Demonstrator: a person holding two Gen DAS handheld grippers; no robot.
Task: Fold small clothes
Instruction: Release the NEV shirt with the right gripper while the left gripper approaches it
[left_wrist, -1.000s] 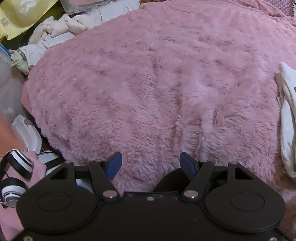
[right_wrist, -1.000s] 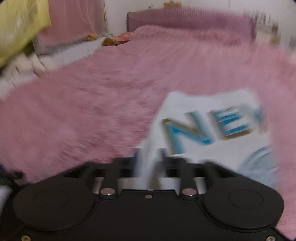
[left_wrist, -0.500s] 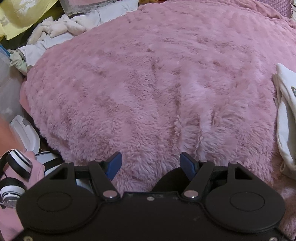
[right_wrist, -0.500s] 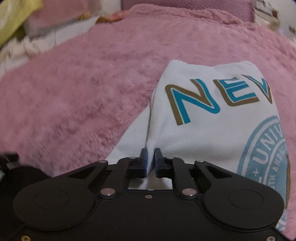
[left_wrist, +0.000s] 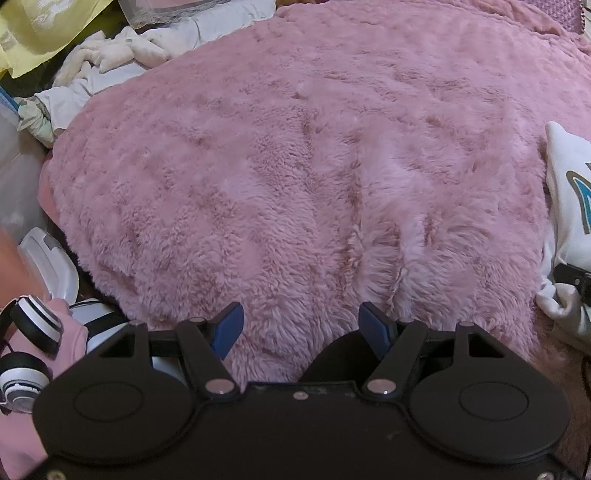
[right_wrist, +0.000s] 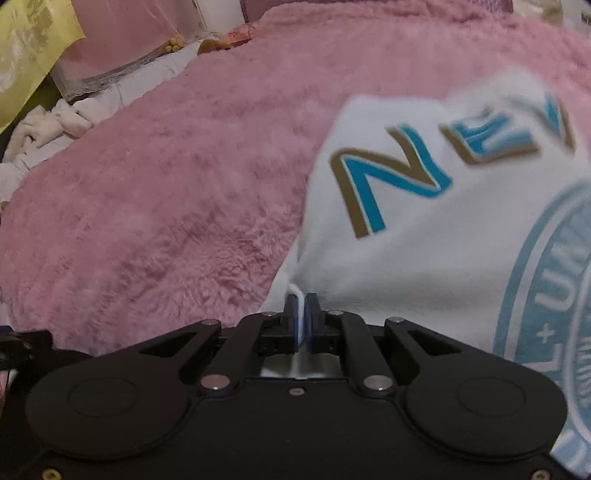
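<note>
A white T-shirt (right_wrist: 436, 236) with blue and gold letters and a round blue print lies on the fluffy pink blanket (right_wrist: 155, 206). My right gripper (right_wrist: 302, 317) is shut on the shirt's near left edge, white cloth pinched between its blue pads. In the left wrist view the same T-shirt (left_wrist: 569, 192) shows at the far right edge, with part of the right gripper's black body on it. My left gripper (left_wrist: 301, 325) hovers open over the pink blanket (left_wrist: 295, 166) near its front edge, nothing between its fingers.
A heap of white clothes (left_wrist: 107, 62) and a yellow cloth (left_wrist: 40, 29) lie beyond the blanket at the upper left. White headphones (left_wrist: 29, 354) on pink fabric and a clear plastic bin (left_wrist: 14, 177) sit at the left. A laced box (right_wrist: 122, 44) stands behind.
The right gripper has closed on the shirt's edge and sunk closer to it, rolling a little. The shirt has shifted further into the left wrist view. The left gripper stayed still.
</note>
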